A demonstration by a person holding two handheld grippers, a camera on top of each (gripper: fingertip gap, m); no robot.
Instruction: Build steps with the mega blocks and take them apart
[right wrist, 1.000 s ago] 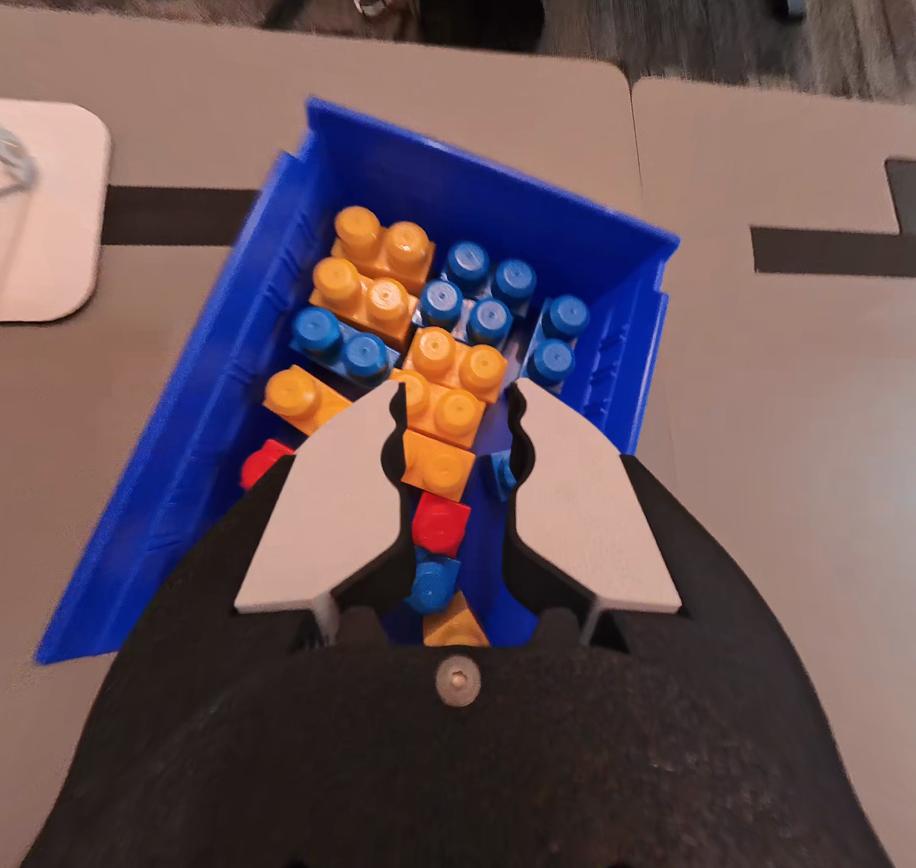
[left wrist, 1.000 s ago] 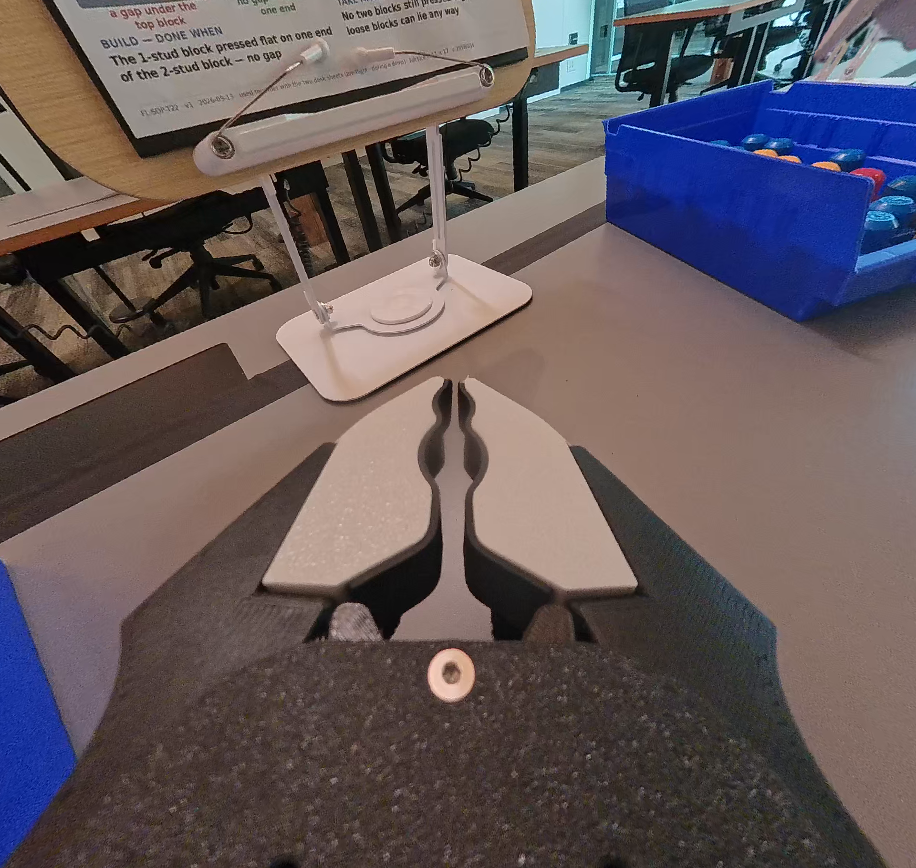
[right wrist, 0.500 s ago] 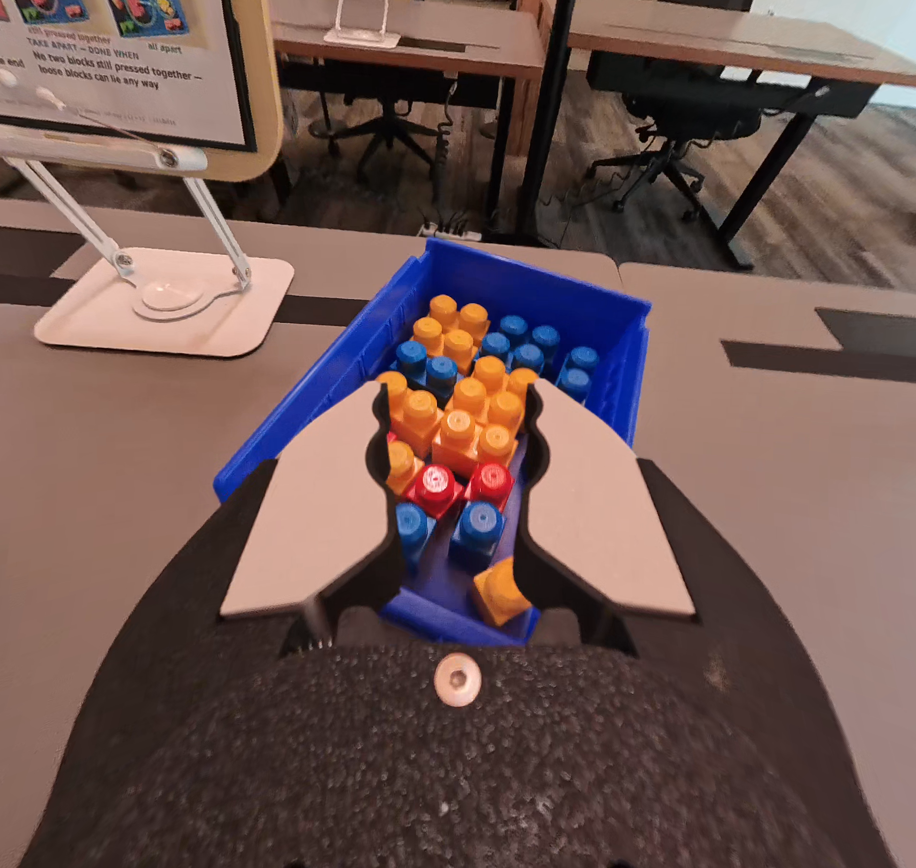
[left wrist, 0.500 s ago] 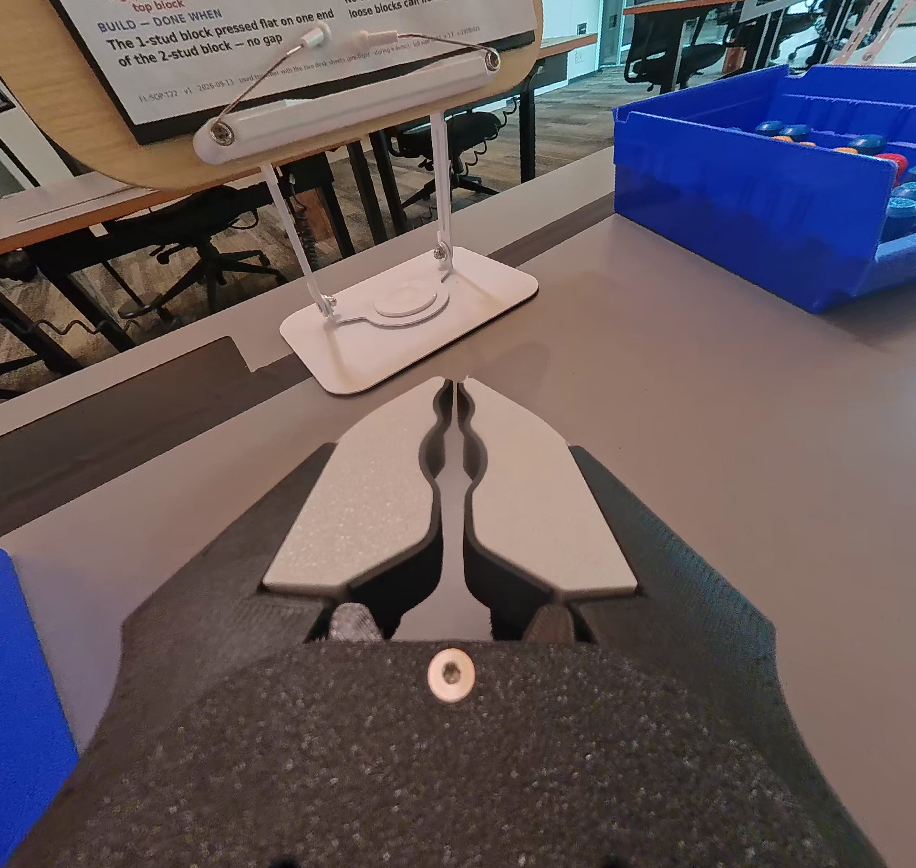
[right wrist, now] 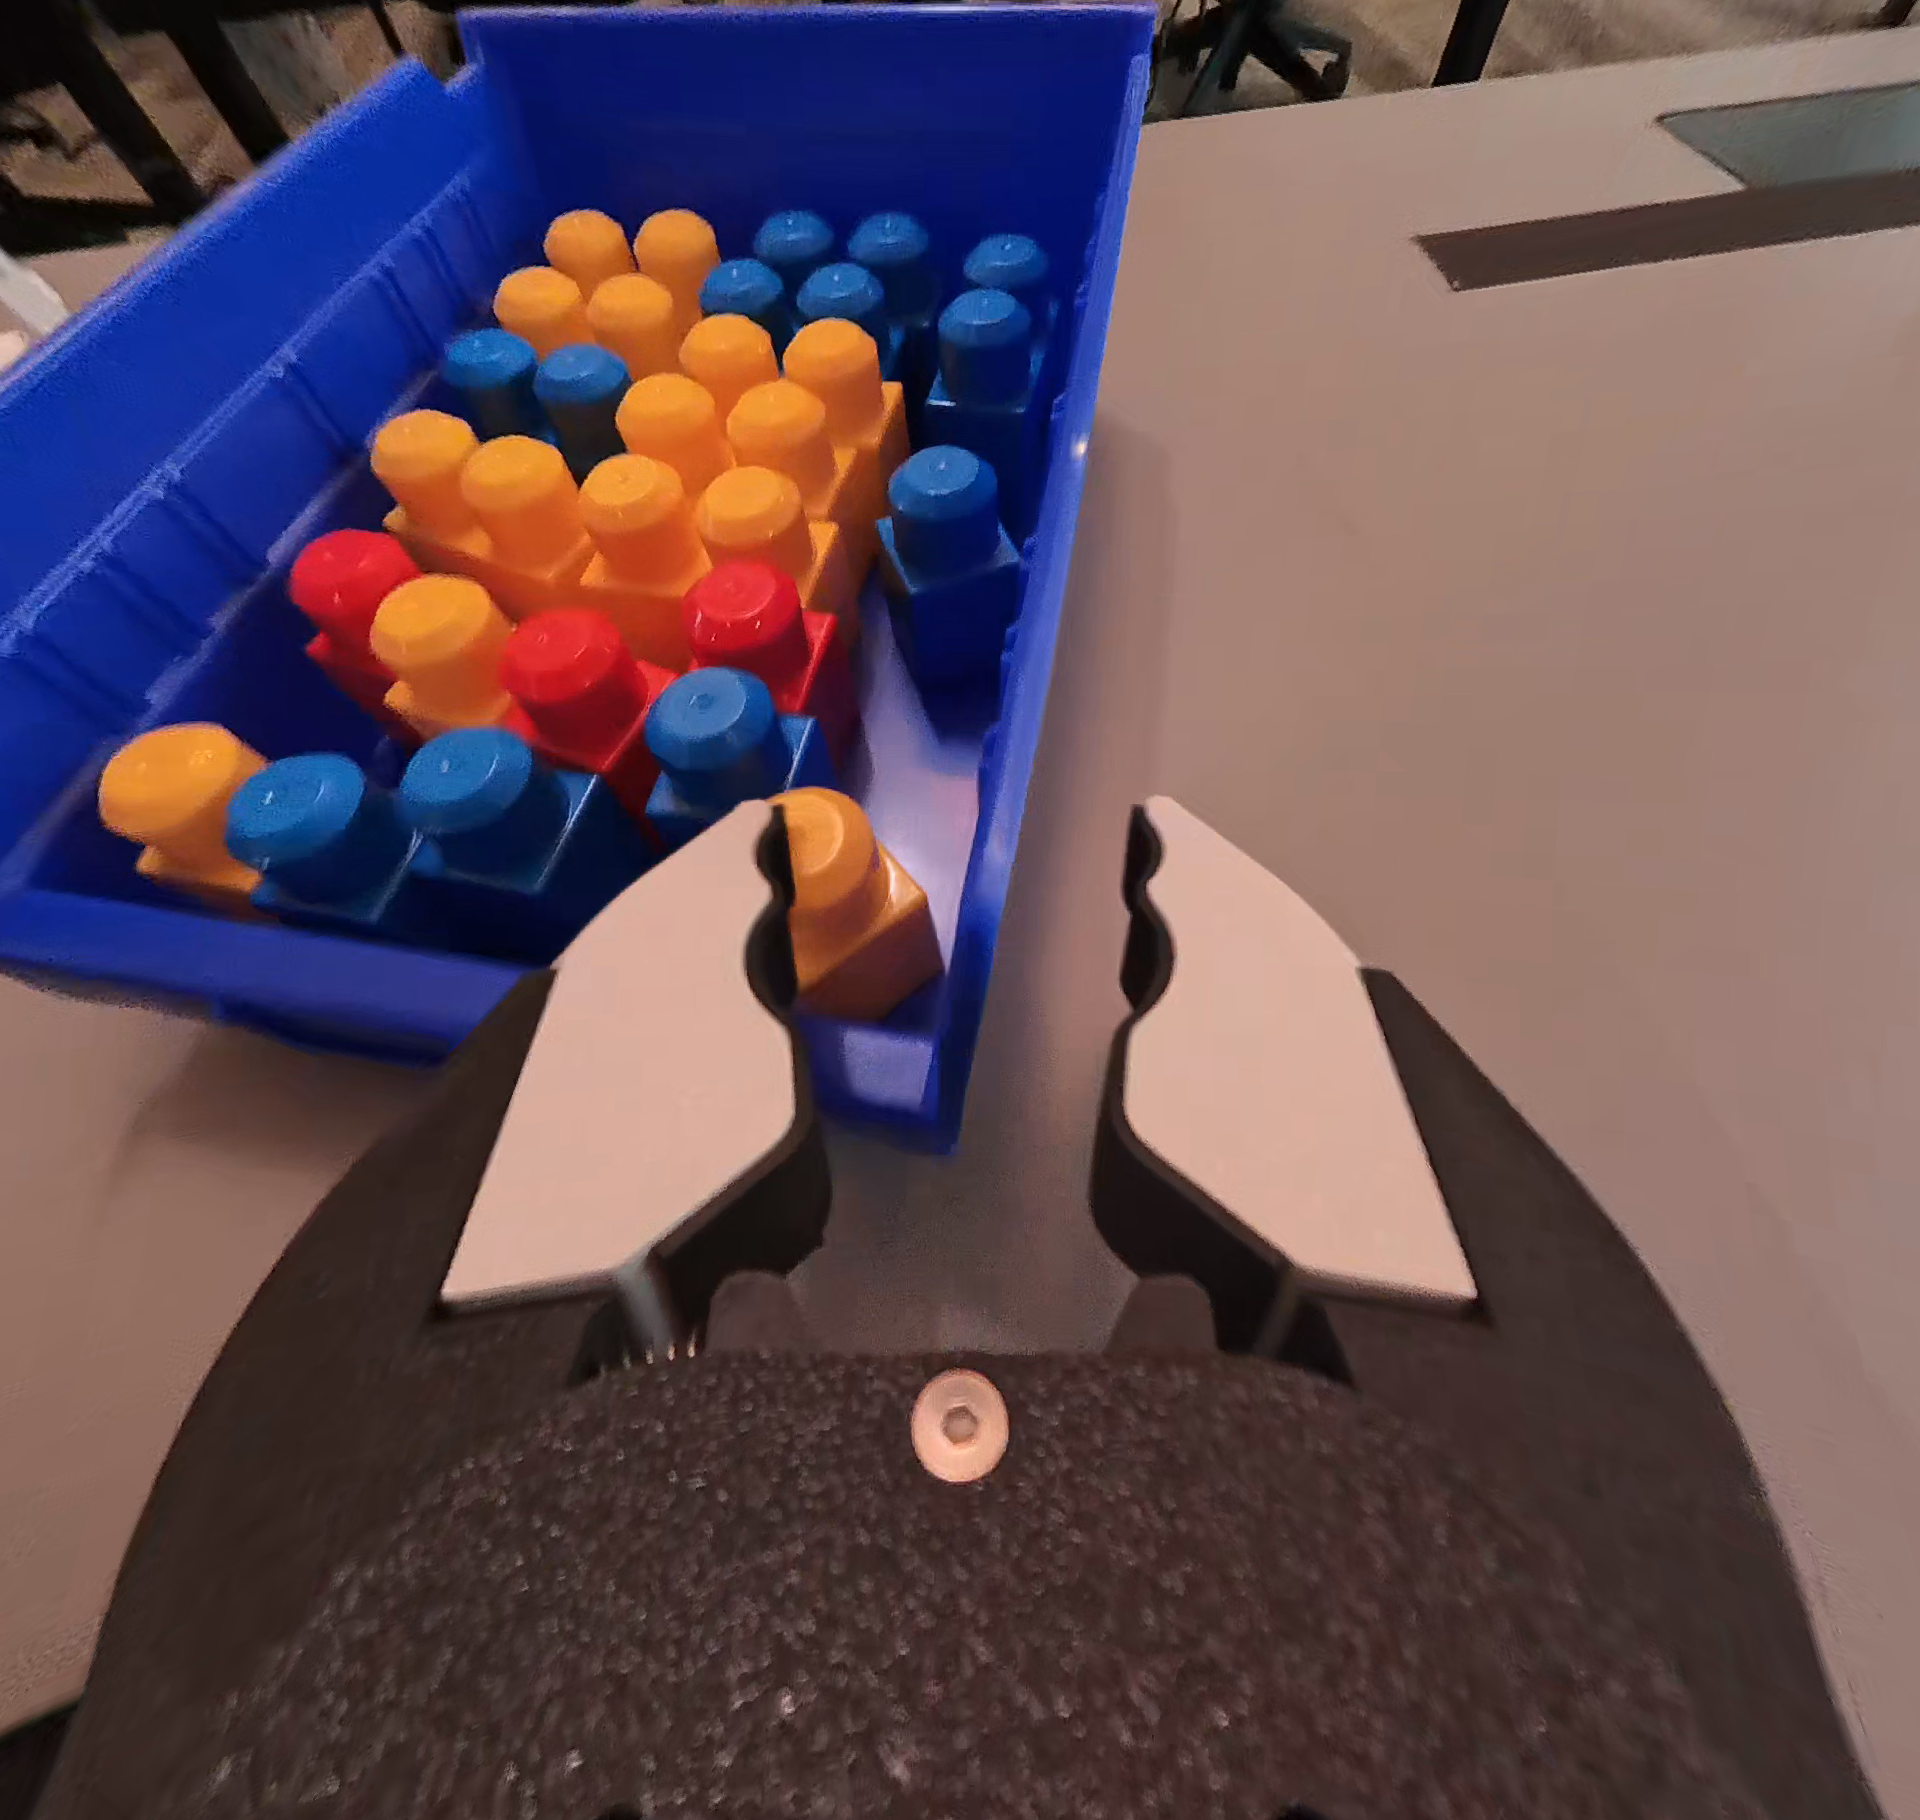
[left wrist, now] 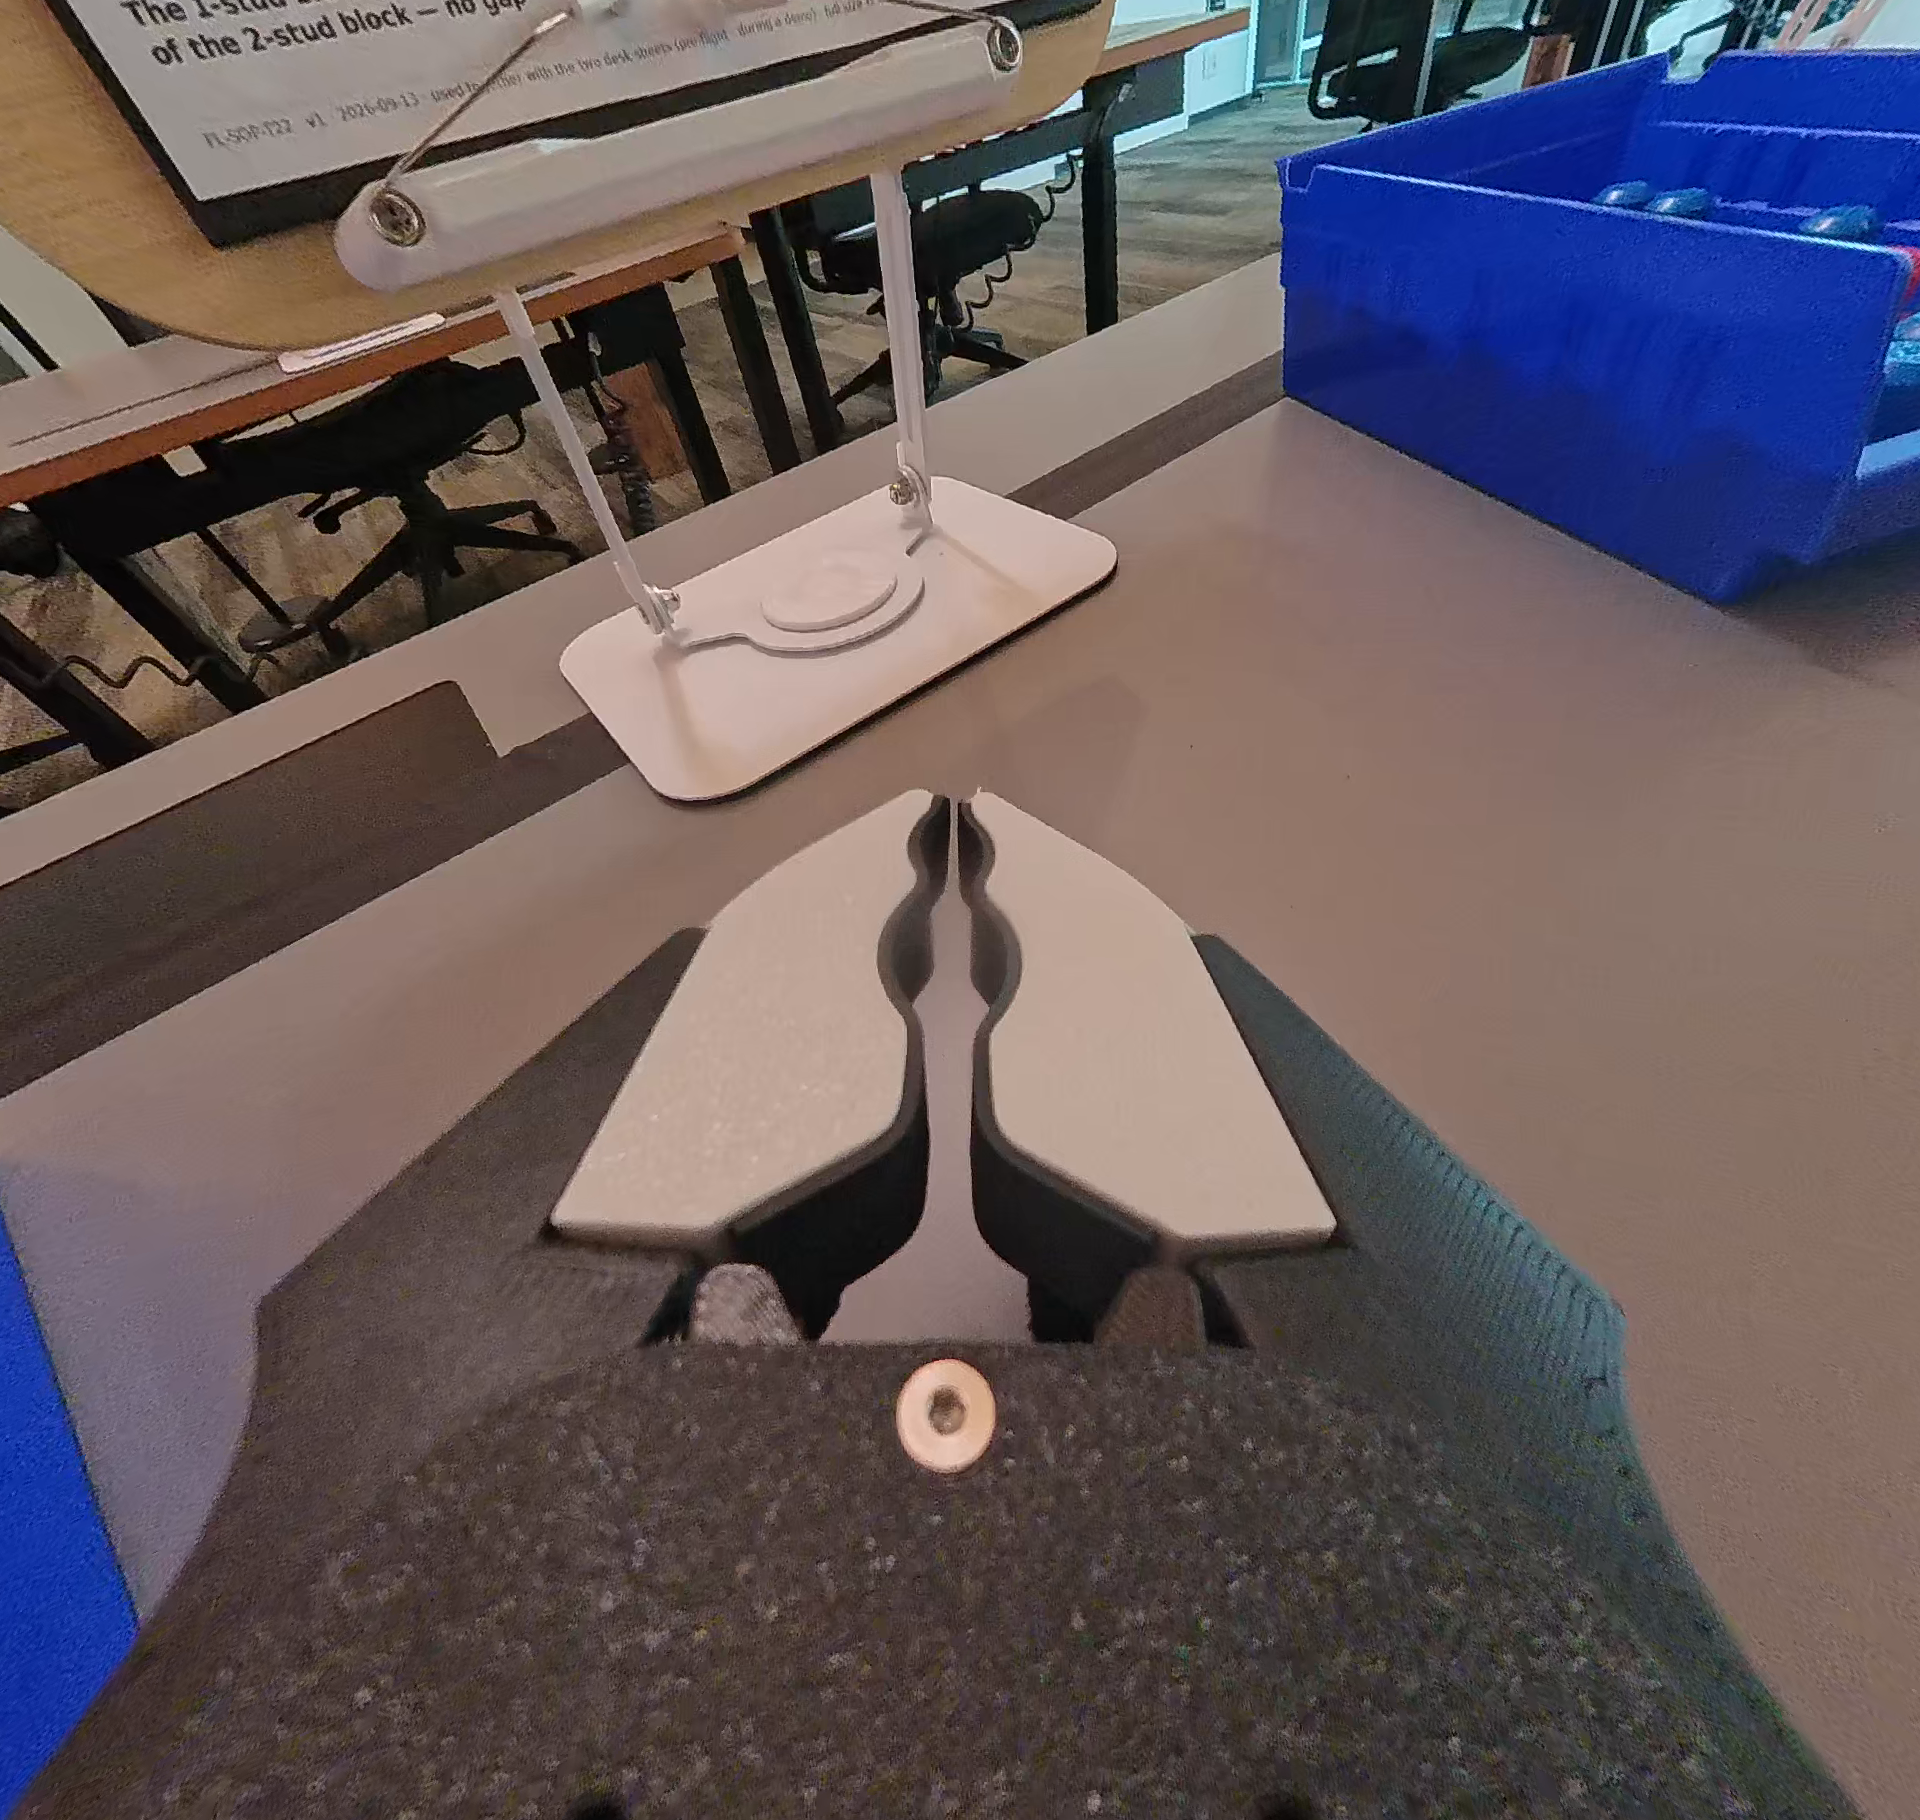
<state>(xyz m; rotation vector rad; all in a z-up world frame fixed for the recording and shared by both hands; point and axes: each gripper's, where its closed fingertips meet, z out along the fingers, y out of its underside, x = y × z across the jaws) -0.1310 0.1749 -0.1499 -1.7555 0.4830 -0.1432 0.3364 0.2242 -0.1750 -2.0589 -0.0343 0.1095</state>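
A blue bin [right wrist: 790,97] holds several orange, blue and red mega blocks. A one-stud orange block [right wrist: 852,897] lies tilted in its near right corner. My right gripper [right wrist: 951,814] is open and empty, low over the bin's near right corner, with its left finger beside that orange block. My left gripper [left wrist: 954,799] is shut and empty, low over the grey table [left wrist: 1455,835]. The bin also shows in the left wrist view [left wrist: 1579,336] at the far right, with a few blue studs visible over its wall.
A white stand [left wrist: 842,617] holding an instruction board [left wrist: 540,14] sits just beyond my left gripper. A blue object's edge [left wrist: 42,1562] shows at the lower left. Desks and office chairs stand beyond the table. Dark strips cross the table [right wrist: 1662,222]. The gap from one gripper's tips to the other's is roughly 45 cm.
My right gripper dropped lower and nearer to the bin's near right corner and opened wider. My left gripper stayed shut and shifted slightly.
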